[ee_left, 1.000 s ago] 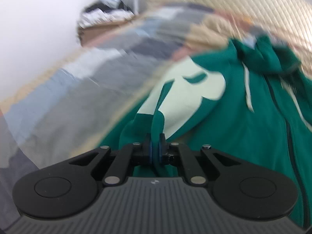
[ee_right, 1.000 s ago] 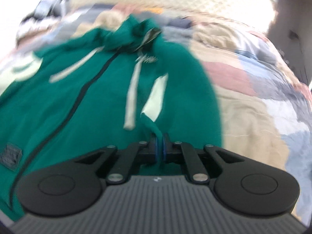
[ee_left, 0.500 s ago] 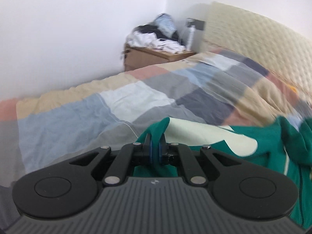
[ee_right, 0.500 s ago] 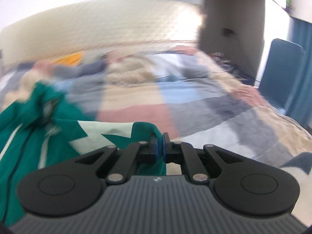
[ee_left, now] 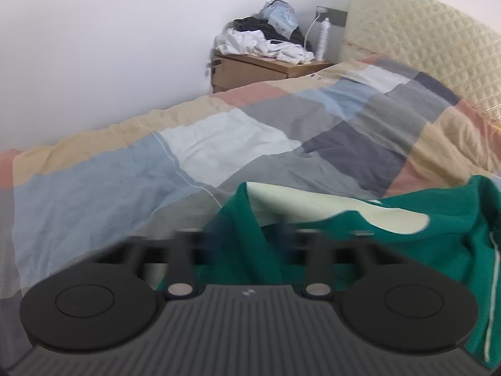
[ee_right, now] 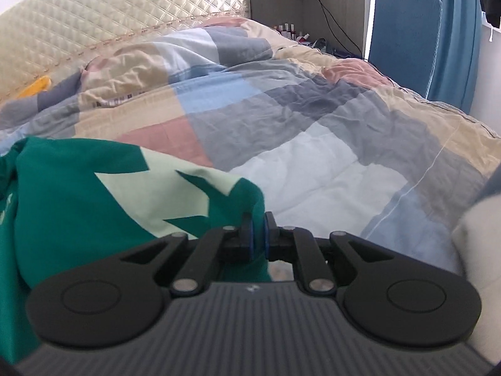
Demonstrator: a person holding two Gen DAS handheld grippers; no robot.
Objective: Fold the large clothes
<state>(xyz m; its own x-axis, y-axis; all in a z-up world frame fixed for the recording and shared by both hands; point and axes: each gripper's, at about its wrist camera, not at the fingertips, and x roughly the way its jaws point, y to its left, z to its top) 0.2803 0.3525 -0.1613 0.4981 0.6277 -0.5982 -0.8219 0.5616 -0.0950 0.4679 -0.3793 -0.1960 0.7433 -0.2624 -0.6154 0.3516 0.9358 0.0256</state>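
Observation:
A green hoodie [ee_left: 407, 228] with pale green patches lies on the patchwork duvet [ee_left: 219, 144]. In the left wrist view my left gripper [ee_left: 250, 244] is blurred, its jaws opening wide. A fold of the green sleeve lies loose between them, and the pads do not press it. In the right wrist view the hoodie [ee_right: 78, 194] fills the lower left. My right gripper [ee_right: 257, 238] has its blue pads just starting to part, with the tip of the other green sleeve still pinched up between them above the duvet [ee_right: 313, 109].
A wooden bedside cabinet [ee_left: 266, 65] heaped with clothes and a white bottle [ee_left: 322, 39] stand in the far corner by the quilted headboard [ee_left: 422, 31]. A blue chair [ee_right: 404, 31] and blue curtain [ee_right: 454, 31] stand beyond the bed's right side.
Both grippers swung outward with a sleeve each, away from the hoodie's body. The left jaws, shut on cloth before, now stand wide apart. The right pads have parted slightly.

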